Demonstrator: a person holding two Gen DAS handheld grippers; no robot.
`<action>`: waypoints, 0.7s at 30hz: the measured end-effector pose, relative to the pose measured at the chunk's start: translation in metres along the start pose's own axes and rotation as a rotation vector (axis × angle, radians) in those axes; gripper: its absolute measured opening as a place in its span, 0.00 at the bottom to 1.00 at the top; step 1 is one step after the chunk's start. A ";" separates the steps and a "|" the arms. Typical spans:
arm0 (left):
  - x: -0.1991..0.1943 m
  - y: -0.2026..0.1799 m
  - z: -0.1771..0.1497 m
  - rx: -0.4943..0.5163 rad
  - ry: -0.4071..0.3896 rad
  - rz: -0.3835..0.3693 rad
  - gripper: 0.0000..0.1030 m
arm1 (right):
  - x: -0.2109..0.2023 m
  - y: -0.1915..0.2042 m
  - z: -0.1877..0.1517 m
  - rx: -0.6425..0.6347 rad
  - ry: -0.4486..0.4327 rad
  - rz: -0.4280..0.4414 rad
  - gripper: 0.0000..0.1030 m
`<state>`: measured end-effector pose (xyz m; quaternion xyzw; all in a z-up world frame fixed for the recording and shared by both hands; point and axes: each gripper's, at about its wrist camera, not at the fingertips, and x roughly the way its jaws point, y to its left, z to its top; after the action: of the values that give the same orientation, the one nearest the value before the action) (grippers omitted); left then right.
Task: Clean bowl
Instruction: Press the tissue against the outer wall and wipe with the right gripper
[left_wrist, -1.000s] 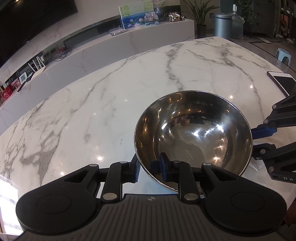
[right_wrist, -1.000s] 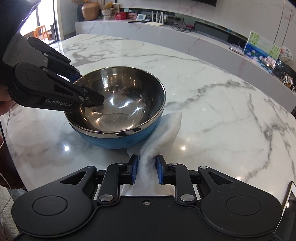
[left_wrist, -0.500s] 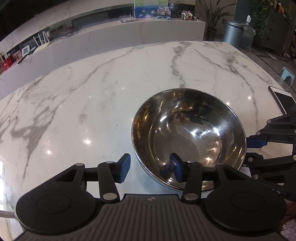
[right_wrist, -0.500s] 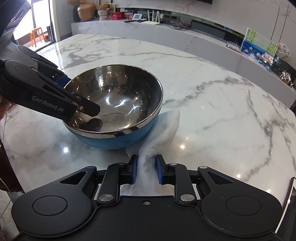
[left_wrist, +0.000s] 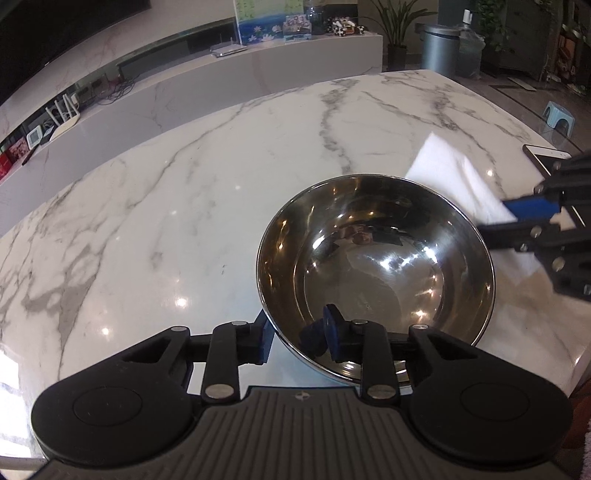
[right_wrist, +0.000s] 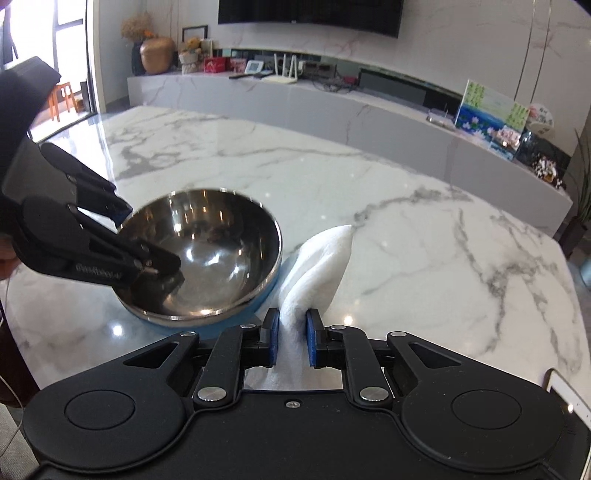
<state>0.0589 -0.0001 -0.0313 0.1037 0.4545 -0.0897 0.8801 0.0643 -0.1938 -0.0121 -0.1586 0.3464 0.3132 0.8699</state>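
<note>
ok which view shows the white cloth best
The right wrist view: the white cloth runs from between the right gripper fingers out beside the bowl. The left wrist view shows it blurred behind the bowl's far rim.

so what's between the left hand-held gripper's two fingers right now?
The near rim of the steel bowl: one left hand-held gripper finger outside the wall, one inside, straddling it. Clear in the left wrist view.
</note>
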 end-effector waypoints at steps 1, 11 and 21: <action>0.000 -0.001 0.001 0.003 0.000 -0.001 0.26 | 0.001 0.001 0.000 -0.006 0.006 0.003 0.13; 0.002 -0.003 0.003 -0.004 0.004 0.010 0.26 | 0.015 0.019 -0.006 -0.070 0.103 0.035 0.13; 0.001 -0.004 0.004 -0.011 0.009 0.023 0.26 | 0.013 0.024 -0.007 -0.056 0.123 0.038 0.13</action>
<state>0.0617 -0.0051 -0.0305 0.1045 0.4576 -0.0766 0.8797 0.0520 -0.1734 -0.0275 -0.1951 0.3935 0.3289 0.8360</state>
